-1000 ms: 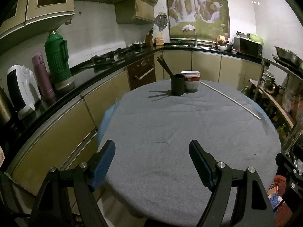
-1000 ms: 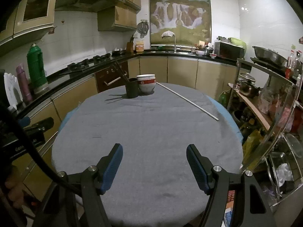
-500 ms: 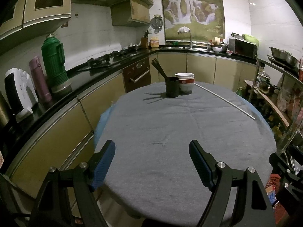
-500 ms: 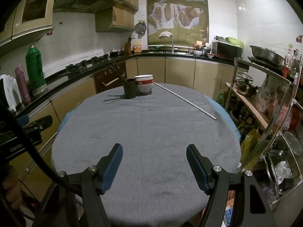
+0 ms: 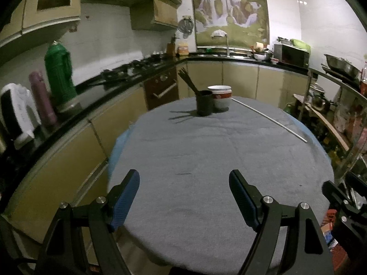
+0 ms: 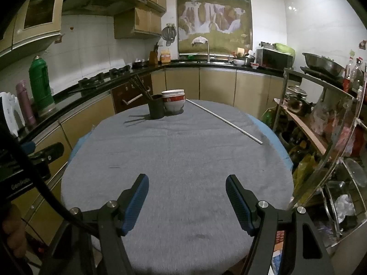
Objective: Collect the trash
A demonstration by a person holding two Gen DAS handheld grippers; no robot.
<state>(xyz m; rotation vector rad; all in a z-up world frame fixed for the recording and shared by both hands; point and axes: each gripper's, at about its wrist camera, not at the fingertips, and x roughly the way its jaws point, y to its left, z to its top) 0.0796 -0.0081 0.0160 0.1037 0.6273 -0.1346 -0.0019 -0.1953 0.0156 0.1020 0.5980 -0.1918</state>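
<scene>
A round table with a grey cloth [image 5: 206, 160] [image 6: 183, 155] fills both wrist views. At its far side stand a dark cup of chopsticks [image 5: 204, 105] [image 6: 156, 109] and stacked red-and-white bowls [image 5: 220, 97] [image 6: 173, 102]. A thin white rod [image 5: 270, 120] [image 6: 223, 120] lies across the far right of the cloth. My left gripper [image 5: 184, 194] hovers open over the near edge with nothing between its blue pads. My right gripper [image 6: 187, 197] is likewise open and empty over the near edge. No loose trash shows on the cloth.
A black counter [image 5: 96, 89] curves along the left with a green thermos [image 5: 60, 71], a pink flask [image 5: 42, 98] and a white appliance. A crowded metal rack [image 6: 321, 126] stands right of the table. A hand [image 6: 11, 231] and the left tool show at the right view's left edge.
The left view has drifted a little, with the table and bowls sitting slightly lower and more to the right. Both grippers keep the same opening. The right view is nearly unchanged.
</scene>
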